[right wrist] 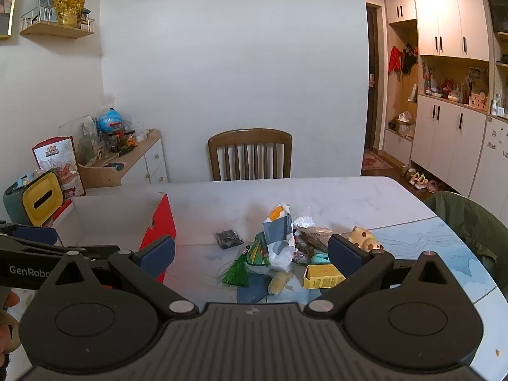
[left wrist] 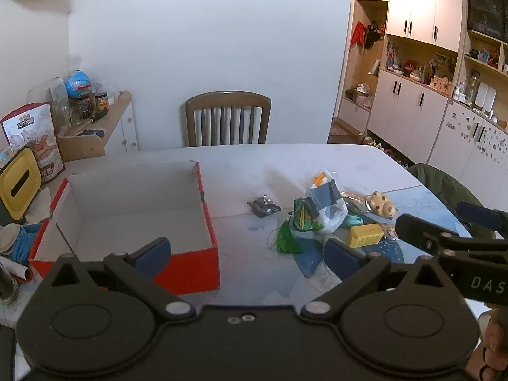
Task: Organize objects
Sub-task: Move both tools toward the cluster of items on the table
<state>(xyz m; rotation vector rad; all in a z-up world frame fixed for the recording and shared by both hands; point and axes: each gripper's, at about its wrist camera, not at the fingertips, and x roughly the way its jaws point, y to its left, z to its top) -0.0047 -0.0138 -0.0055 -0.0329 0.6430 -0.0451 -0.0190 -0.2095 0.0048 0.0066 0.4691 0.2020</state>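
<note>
Pile: a loose heap of small things on the white table [right wrist: 333,197], in front of the right gripper and to the right of the box.
In the pile: a white plastic bag [right wrist: 279,238] standing tallest, a green tassel [right wrist: 236,273] at its left foot, a yellow carton [right wrist: 322,276] lying open-ended on the near side, a spotted cream toy [right wrist: 363,238] at the far right.
Dark packet: a small black wrapper [left wrist: 263,206] lying apart, between pile and box.
Box: a red box [left wrist: 127,212] with white inside, lid off, nothing in it (its near wall sits just beyond the left gripper).
Left gripper [left wrist: 249,254]: jaws spread wide, holding nothing.
Right gripper [right wrist: 250,252]: jaws spread wide too, nothing between them, hovering short of the pile.
Beyond: a wooden chair [right wrist: 250,155] at the far edge.
</note>
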